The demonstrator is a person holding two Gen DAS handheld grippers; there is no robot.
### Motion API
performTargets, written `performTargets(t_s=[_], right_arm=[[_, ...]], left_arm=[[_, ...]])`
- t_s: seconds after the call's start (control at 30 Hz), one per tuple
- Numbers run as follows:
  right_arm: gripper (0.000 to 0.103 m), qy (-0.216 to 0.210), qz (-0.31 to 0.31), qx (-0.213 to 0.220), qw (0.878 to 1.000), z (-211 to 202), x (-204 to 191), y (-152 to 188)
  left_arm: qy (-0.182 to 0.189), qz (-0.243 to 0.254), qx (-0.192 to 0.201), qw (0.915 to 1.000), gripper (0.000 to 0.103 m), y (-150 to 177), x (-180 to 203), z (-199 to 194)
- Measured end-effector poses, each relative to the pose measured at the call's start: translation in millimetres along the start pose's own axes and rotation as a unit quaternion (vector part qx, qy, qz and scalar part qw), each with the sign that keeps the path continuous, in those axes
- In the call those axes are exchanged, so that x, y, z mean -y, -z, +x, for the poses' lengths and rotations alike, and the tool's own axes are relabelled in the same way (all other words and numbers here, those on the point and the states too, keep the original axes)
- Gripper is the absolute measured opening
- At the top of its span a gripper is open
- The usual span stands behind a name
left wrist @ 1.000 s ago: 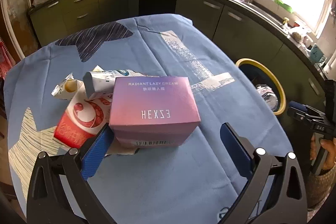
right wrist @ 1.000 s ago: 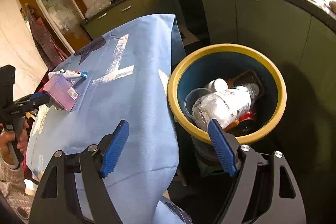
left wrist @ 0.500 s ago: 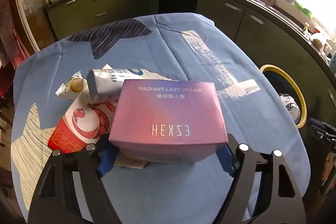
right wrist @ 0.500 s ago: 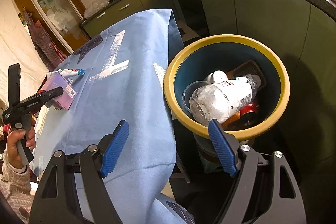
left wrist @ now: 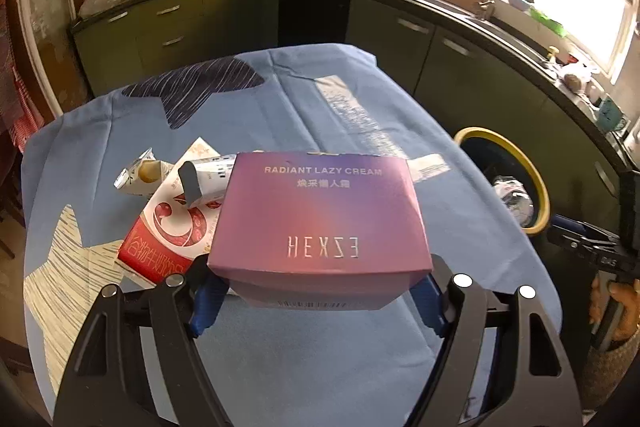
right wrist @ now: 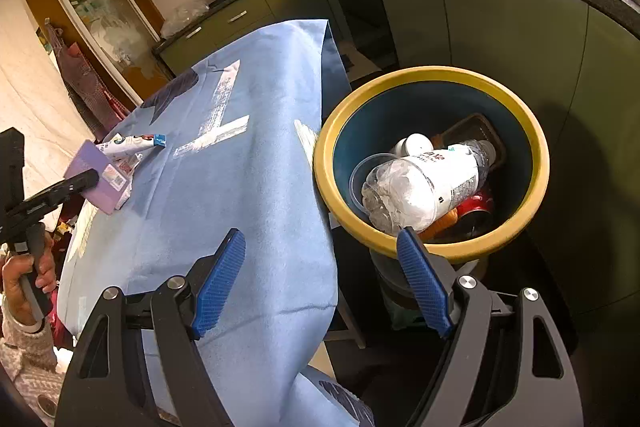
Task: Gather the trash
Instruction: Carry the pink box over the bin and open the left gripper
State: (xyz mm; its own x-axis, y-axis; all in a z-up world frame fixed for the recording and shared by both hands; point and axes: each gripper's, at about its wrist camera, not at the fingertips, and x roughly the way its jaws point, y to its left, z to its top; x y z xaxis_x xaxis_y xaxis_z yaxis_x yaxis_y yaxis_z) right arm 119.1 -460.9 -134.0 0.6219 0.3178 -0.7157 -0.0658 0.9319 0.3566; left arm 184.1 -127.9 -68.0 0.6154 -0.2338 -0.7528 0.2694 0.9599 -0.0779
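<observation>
The left claw point(left wrist: 320, 301) is clamped on a smooth purple cardboard box point(left wrist: 320, 219) above the blue cloth-covered desk point(left wrist: 360, 131). The right claw point(right wrist: 320, 283) hangs spread apart by the round, yellow-rimmed bin point(right wrist: 432, 77) beside the desk's edge.

A purple-pink cream box point(left wrist: 320, 223), printed "RADIANT LAZY CREAM" and "HEXZE", is sitting between the blue pads of the left tongs point(left wrist: 316, 301), its top facing up. Behind it a white tube point(left wrist: 208, 181) is lying across a red-and-white flattened carton point(left wrist: 168, 231), with a small crumpled wrapper point(left wrist: 140, 177) just beside them. The yellow-rimmed bin point(right wrist: 432, 163) is holding a clear plastic bottle point(right wrist: 420, 187) lying on its side.
</observation>
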Motion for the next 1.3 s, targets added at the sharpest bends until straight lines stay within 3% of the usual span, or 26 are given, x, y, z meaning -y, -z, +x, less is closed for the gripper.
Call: performTargets(t_s=[0.2,0.4,0.57,0.73,0.97,1.1,1.2,1.3], right_arm=[[0.078,0.010,0.012,0.021,1.000,-18.0,10.2,0.9],[0.078,0.031,0.050,0.053,0.997,-46.4,40.6,9.3],[0.078,0.048,0.080,0.052,0.994,-56.6,66.9,20.0],[0.078,0.063,0.107,0.056,0.991,-67.2,91.8,29.1],[0.078,0.064,0.124,0.057,0.989,-72.4,105.6,37.1],[0.078,0.063,0.126,0.052,0.989,-70.4,105.9,39.4],[0.078,0.061,0.126,0.055,0.989,-71.2,102.1,38.3],[0.078,0.059,0.123,0.057,0.989,-72.2,97.7,37.6]], left_arm=[[0.028,0.027,0.013,0.9992,0.073,-11.8,24.2,-19.7],[0.086,0.094,0.005,0.9918,0.073,-47.1,84.5,-9.7],[0.142,0.166,-0.016,0.9756,0.073,-75.9,161.3,26.9],[0.179,0.202,-0.047,0.9617,0.073,-94.9,226.9,77.9],[0.183,0.211,-0.075,0.9573,0.074,-109.3,281.2,145.7],[0.186,0.171,-0.130,0.9586,0.075,-113.0,288.2,184.9],[0.186,0.154,-0.147,0.9591,0.075,-114.5,287.9,191.1],[0.188,0.159,-0.123,0.9613,0.081,-117.4,278.0,164.2]])
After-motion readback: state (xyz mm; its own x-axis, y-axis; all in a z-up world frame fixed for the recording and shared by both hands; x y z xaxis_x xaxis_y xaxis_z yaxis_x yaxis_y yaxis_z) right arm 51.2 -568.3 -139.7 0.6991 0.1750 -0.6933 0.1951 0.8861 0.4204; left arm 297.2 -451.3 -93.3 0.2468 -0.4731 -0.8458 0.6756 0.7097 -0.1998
